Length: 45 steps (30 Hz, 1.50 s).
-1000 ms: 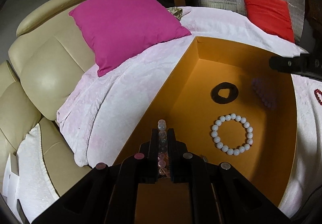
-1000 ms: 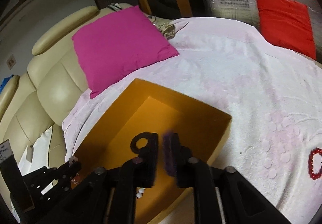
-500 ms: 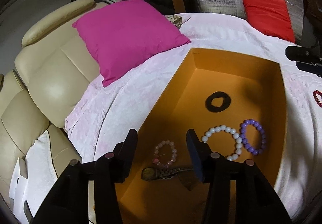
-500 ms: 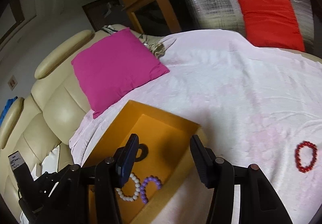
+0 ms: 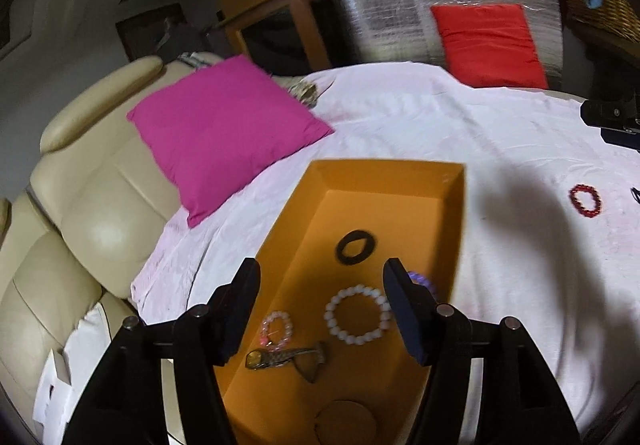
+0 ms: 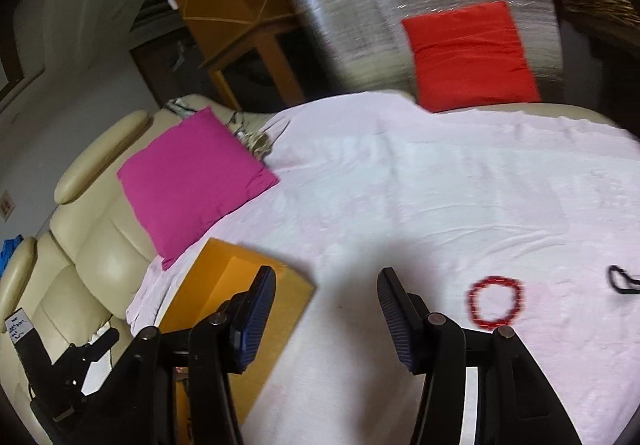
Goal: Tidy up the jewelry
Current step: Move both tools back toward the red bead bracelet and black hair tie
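An orange box lies on the pink sheet. Inside it are a black ring band, a white bead bracelet, a pink bead bracelet, a wristwatch and a purple bracelet, half hidden by my finger. My left gripper is open and empty above the box. My right gripper is open and empty over the sheet, right of the box. A red bead bracelet lies on the sheet to its right and also shows in the left wrist view.
A black band lies at the sheet's right edge. A magenta cushion rests on the beige sofa to the left. A red cushion leans on a silver foil panel at the back.
My left gripper opened and dropped the pink bracelet into the box; my right gripper opened and dropped the purple one. Both pulled back upward. The right one swung right toward the red bracelet.
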Motion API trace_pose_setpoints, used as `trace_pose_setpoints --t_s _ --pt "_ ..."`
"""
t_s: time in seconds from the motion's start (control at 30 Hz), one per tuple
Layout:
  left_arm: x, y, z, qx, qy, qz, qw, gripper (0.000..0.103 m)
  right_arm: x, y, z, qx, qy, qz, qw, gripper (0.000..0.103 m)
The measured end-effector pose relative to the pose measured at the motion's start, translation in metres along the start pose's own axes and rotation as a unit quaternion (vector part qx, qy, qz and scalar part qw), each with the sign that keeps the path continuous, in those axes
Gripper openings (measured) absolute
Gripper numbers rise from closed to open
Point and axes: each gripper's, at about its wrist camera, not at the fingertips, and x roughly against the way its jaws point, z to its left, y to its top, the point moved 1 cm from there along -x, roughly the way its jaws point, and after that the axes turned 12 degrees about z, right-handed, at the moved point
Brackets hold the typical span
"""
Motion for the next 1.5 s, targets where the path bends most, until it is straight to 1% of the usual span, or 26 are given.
trace_pose_setpoints --t_s 0.13,0.3,0.33,0.37,0.43,0.5,0.57,0.6,0.67,0.7,0.77,0.87,0.97,1.03,1.13,1.2,1.27,1.4,1.5 --pt "0.016 0.004 -0.019 -0.016 -0.003 -0.008 0.9998 0.066 0.02 -0.002 -0.023 -0.019 -0.007 -0.004 1.0 0.058" --pt "0.031 0.01 -0.045 -0.031 -0.014 -0.008 0.9994 0.066 0.041 -0.007 -0.05 -0.032 -0.02 -0.002 0.999 0.058" --pt "0.035 0.012 -0.051 -0.035 -0.019 -0.009 0.9992 0.068 0.045 -0.009 -0.055 -0.033 -0.024 -0.003 0.999 0.058" --pt "0.038 0.013 -0.057 -0.039 -0.023 -0.009 0.9989 0.073 0.048 -0.009 -0.06 -0.035 -0.027 -0.003 0.999 0.058" --pt "0.042 0.017 -0.068 -0.039 -0.038 -0.008 0.9985 0.078 0.055 -0.011 -0.077 -0.044 -0.034 -0.005 0.998 0.058" --pt "0.043 0.021 -0.081 -0.039 -0.065 0.002 0.9971 0.078 0.06 -0.012 -0.092 -0.057 -0.041 -0.003 0.998 0.059" --pt "0.041 0.025 -0.095 -0.039 -0.107 0.024 0.9932 0.079 0.067 -0.012 -0.112 -0.074 -0.044 -0.002 0.996 0.059" --pt "0.039 0.028 -0.105 -0.035 -0.139 0.04 0.9889 0.079 0.072 -0.012 -0.125 -0.085 -0.045 -0.004 0.995 0.059" --pt "0.034 0.031 -0.121 -0.03 -0.187 0.057 0.9803 0.081 0.078 -0.012 -0.145 -0.105 -0.044 -0.004 0.993 0.059" --pt "0.032 0.034 -0.13 -0.028 -0.204 0.062 0.9766 0.081 0.081 -0.012 -0.154 -0.117 -0.042 -0.005 0.992 0.059" --pt "0.03 0.038 -0.144 -0.022 -0.214 0.06 0.9746 0.082 0.088 -0.012 -0.178 -0.147 -0.033 -0.01 0.989 0.059" --pt "0.02 0.048 -0.166 -0.014 -0.199 0.068 0.9777 0.083 0.095 -0.012 -0.21 -0.186 -0.028 -0.011 0.982 0.059" --pt "0.01 0.055 -0.191 -0.019 -0.196 0.067 0.9782 0.083 0.101 -0.013 -0.236 -0.217 -0.017 -0.009 0.976 0.059" --pt "0.004 0.061 -0.207 -0.031 -0.185 0.057 0.9806 0.083 0.102 -0.015 -0.25 -0.231 -0.022 -0.007 0.973 0.059" --pt "-0.006 0.068 -0.226 -0.037 -0.16 0.048 0.9854 0.083 0.102 -0.018 -0.265 -0.247 -0.037 -0.004 0.968 0.059" --pt "-0.017 0.071 -0.233 -0.036 -0.143 0.045 0.9881 0.083 0.1 -0.019 -0.273 -0.253 -0.039 0.001 0.967 0.059" --pt "-0.027 0.071 -0.235 -0.033 -0.137 0.044 0.9891 0.083 0.098 -0.022 -0.281 -0.259 -0.048 0.005 0.965 0.059" --pt "-0.038 0.064 -0.231 -0.034 -0.122 0.024 0.9916 0.083 0.089 -0.025 -0.289 -0.265 -0.06 0.019 0.962 0.059" --pt "-0.041 0.062 -0.233 -0.051 -0.126 0.021 0.9905 0.083 0.079 -0.027 -0.291 -0.267 -0.073 0.029 0.96 0.059"
